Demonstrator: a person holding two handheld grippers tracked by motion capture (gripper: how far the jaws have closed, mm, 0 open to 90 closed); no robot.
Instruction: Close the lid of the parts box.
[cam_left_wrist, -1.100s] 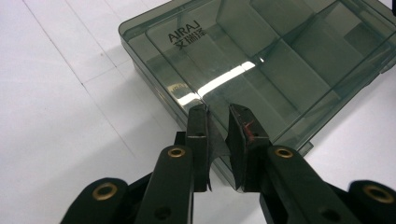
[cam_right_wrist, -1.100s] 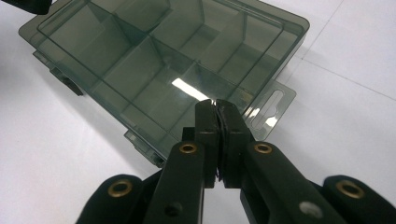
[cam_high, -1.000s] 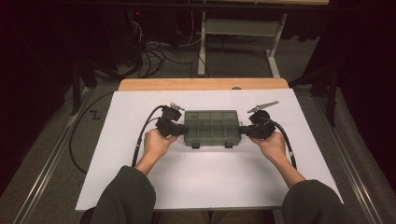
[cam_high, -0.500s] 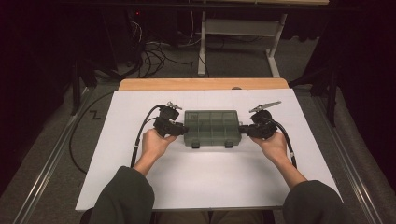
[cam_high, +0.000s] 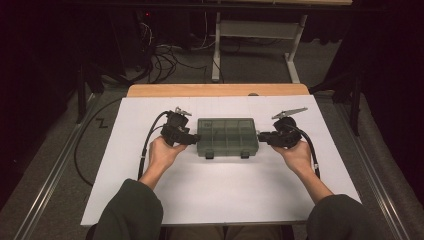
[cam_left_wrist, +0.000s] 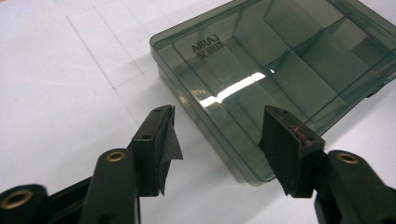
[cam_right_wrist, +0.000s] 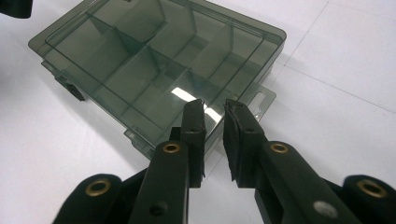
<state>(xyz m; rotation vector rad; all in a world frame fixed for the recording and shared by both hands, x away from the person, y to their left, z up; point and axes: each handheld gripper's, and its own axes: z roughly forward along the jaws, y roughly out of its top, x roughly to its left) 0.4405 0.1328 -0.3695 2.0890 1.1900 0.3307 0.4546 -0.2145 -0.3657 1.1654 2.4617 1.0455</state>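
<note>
Room: dark, floor with tangled cables behind the table, grey metal frame legs beyond them.
Table (cam_high: 150, 200): white sheet on top, wooden edge along the far side, faint pencil grid lines on the sheet.
Person: two dark-sleeved forearms come in from the bottom of the high view, one gripper in each hand.
Box (cam_high: 228, 137): smoky green see-through compartment case, lid shut, flat on the sheet near the middle of the table, between the two grippers; dividers visible through the lid, two latches on the near long side, raised lettering at one corner of the lid in the left gripper view.
Left gripper (cam_high: 193, 138): at the box's left short end; jaws have just been opening and stand spread wide; the box's corner sits in the gap in the left gripper view (cam_left_wrist: 217, 140), pads not pressing on it.
Right gripper (cam_high: 260, 136): at the box's right short end; jaws have just been opening, now only a narrow gap; in the right gripper view (cam_right_wrist: 214, 135) the box's flat hanger tab lies in that gap, pads look just off it.
Cables: black, one trails from each gripper back toward the person.
</note>
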